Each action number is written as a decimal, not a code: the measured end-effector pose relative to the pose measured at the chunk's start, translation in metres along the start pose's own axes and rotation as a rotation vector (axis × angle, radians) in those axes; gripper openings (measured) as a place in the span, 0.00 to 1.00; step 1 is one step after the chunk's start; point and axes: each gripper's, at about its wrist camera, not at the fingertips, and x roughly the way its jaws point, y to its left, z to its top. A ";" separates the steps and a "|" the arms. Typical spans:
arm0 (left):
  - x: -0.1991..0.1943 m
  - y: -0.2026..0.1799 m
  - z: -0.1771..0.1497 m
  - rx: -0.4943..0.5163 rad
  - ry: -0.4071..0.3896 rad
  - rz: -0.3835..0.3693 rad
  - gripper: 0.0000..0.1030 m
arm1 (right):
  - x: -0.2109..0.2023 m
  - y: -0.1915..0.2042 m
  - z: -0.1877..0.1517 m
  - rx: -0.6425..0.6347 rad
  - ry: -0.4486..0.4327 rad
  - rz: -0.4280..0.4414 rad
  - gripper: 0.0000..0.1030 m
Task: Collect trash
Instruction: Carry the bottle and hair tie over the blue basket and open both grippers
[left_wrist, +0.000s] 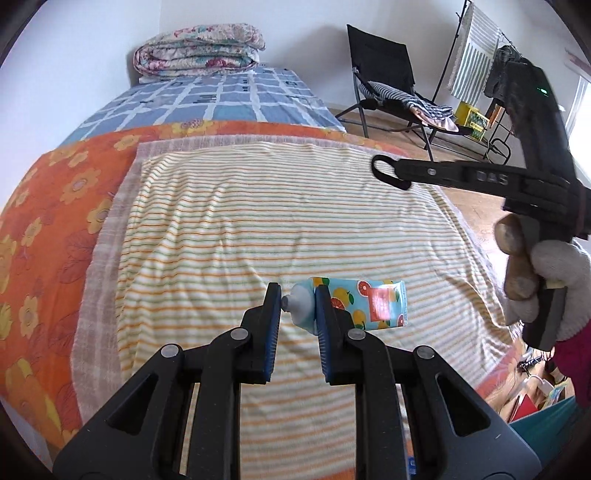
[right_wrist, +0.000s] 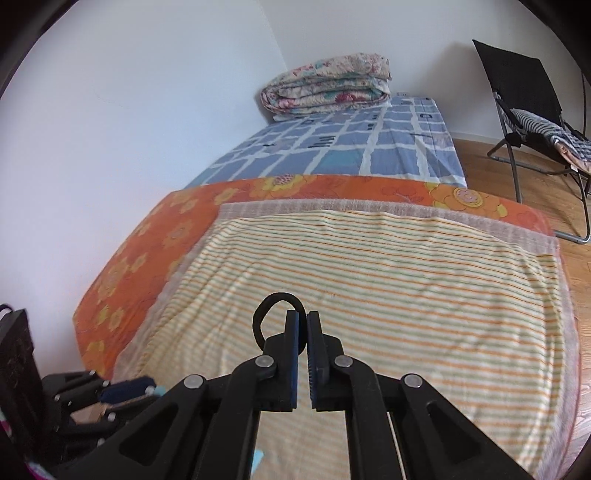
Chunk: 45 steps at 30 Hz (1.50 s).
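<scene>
A small tube (left_wrist: 364, 302) with a citrus print and a grey-white cap is held above the striped towel (left_wrist: 258, 229). My left gripper (left_wrist: 298, 304) is shut on the tube's cap end; the printed body sticks out to the right. My right gripper (right_wrist: 303, 325) is shut on a black hair tie (right_wrist: 275, 312), whose loop sticks out to the left of the pads. In the left wrist view the right gripper (left_wrist: 388, 171) shows at the upper right, with the black loop at its tip.
The striped towel (right_wrist: 369, 295) lies on an orange flowered blanket (left_wrist: 48, 206) on a bed with a blue checked sheet (left_wrist: 207, 96). A folded quilt (left_wrist: 199, 50) lies at the far end. A black folding chair (left_wrist: 384, 77) and a drying rack (left_wrist: 476, 55) stand on the wooden floor at right.
</scene>
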 end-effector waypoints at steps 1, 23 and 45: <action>-0.007 -0.002 -0.003 0.004 -0.004 0.001 0.17 | -0.007 0.002 -0.004 -0.006 -0.003 0.000 0.01; -0.080 -0.047 -0.115 0.081 0.053 -0.003 0.17 | -0.147 0.045 -0.141 -0.030 0.050 0.046 0.02; -0.056 -0.043 -0.180 0.126 0.203 0.033 0.17 | -0.113 0.071 -0.252 -0.036 0.284 0.075 0.02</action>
